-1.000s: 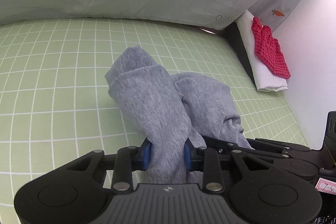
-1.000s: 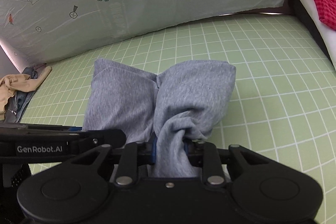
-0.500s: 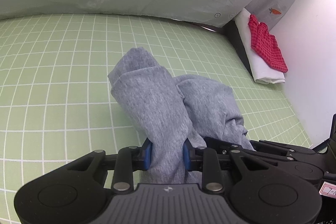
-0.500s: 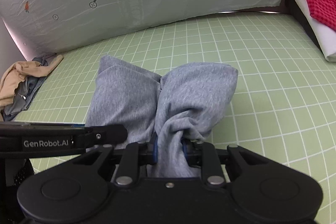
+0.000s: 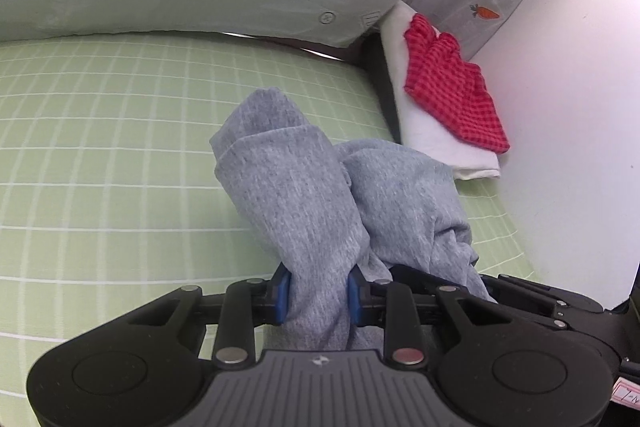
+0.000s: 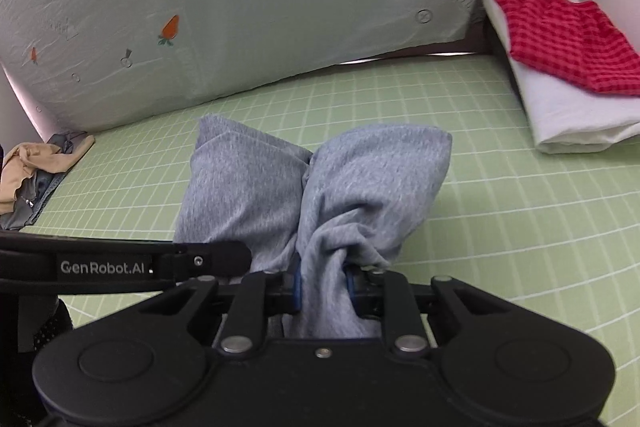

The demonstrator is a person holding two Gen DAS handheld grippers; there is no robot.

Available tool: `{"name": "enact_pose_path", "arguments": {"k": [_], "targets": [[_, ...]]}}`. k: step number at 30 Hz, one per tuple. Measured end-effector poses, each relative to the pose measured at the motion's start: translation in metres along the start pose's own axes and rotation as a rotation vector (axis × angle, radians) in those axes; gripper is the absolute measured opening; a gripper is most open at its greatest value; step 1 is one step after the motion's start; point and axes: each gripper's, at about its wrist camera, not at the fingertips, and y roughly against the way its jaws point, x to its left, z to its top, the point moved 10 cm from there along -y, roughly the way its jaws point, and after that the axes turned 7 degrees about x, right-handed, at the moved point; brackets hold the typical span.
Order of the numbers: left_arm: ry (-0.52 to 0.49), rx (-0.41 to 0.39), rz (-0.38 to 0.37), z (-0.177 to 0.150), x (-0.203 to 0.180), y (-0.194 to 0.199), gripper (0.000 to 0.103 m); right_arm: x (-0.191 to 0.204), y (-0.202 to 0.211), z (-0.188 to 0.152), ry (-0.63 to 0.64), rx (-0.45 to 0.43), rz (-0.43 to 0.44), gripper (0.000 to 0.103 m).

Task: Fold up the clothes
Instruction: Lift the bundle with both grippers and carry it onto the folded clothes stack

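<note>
A folded grey garment (image 5: 304, 195) hangs bunched from both grippers above the green grid mat (image 5: 100, 147). My left gripper (image 5: 318, 293) is shut on its left part. My right gripper (image 6: 322, 287) is shut on its right part (image 6: 360, 187). The two grippers are close side by side; the right gripper shows at the left wrist view's lower right (image 5: 520, 295), and the left gripper's arm shows in the right wrist view (image 6: 120, 263). The cloth's lower end is hidden behind the gripper bodies.
A stack with a red checked cloth (image 5: 452, 87) on folded white cloth (image 6: 568, 115) lies at the right by the white wall. A pile of beige and dark clothes (image 6: 32, 171) lies at the far left. A carrot-print sheet (image 6: 240, 7) backs the mat.
Both grippers have carried the grey garment to the right, toward the red-and-white stack, which now looks nearer and larger. The grips have not changed.
</note>
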Motion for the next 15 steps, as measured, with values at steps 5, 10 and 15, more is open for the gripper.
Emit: {"name": "enact_pose_path", "arguments": {"k": [5, 10, 15], "targets": [[-0.033, -0.005, -0.066, 0.027, -0.083, -0.053, 0.029, -0.088, 0.027, 0.028, -0.001, -0.07, -0.084, 0.019], [-0.086, -0.065, -0.119, 0.081, -0.137, -0.077, 0.029, -0.153, 0.05, 0.066, 0.0, -0.154, -0.162, 0.019], [-0.17, -0.191, -0.188, 0.168, -0.183, -0.083, 0.029, -0.202, 0.072, 0.143, 0.028, -0.312, -0.216, 0.019]]}}
